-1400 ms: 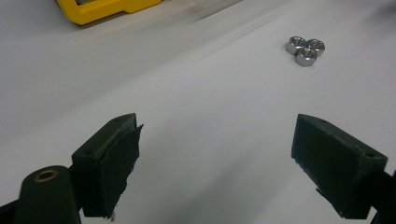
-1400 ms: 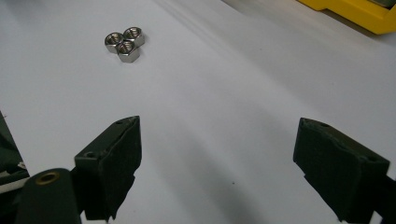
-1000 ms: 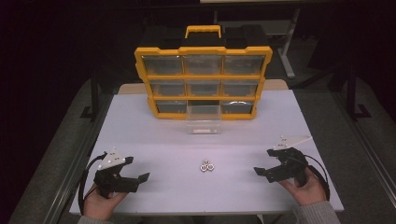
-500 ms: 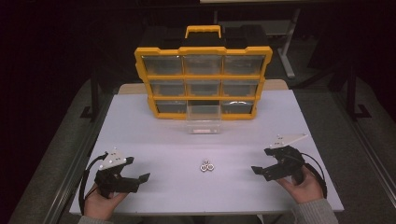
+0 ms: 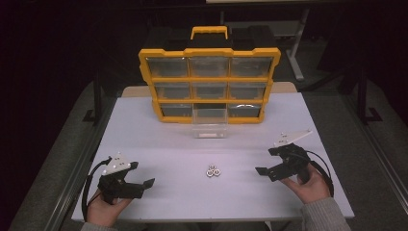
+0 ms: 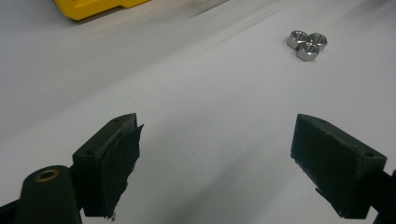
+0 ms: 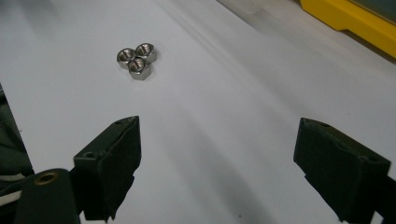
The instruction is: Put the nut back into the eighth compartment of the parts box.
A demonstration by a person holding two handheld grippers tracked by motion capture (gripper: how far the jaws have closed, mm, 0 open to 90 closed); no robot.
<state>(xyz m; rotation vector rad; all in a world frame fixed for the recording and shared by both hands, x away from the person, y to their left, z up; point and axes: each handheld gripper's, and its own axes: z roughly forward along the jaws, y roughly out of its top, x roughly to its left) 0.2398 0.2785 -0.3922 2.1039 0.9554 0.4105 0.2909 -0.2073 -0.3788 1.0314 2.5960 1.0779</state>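
Three steel hex nuts (image 5: 212,171) lie touching in a small cluster on the white table (image 5: 202,149), midway between my hands. They show at the upper right in the left gripper view, nuts (image 6: 307,44), and at the upper left in the right gripper view, nuts (image 7: 136,60). My left gripper (image 5: 142,179) rests at the near left, open, nothing between its jaws. My right gripper (image 5: 266,160) sits at the near right, open and empty, pointing toward the nuts. A yellow organizer case (image 5: 209,84) stands upright at the back, with one clear drawer (image 5: 210,122) pulled out onto the table.
The organizer's yellow edge (image 6: 93,7) shows at the top of the left gripper view and its corner (image 7: 355,21) at the top right of the right gripper view. Dark floor and table legs surround the table. A cable (image 5: 89,185) trails from the left gripper.
My right gripper has shifted slightly left and forward toward the nuts. The left gripper and the nuts have stayed put.
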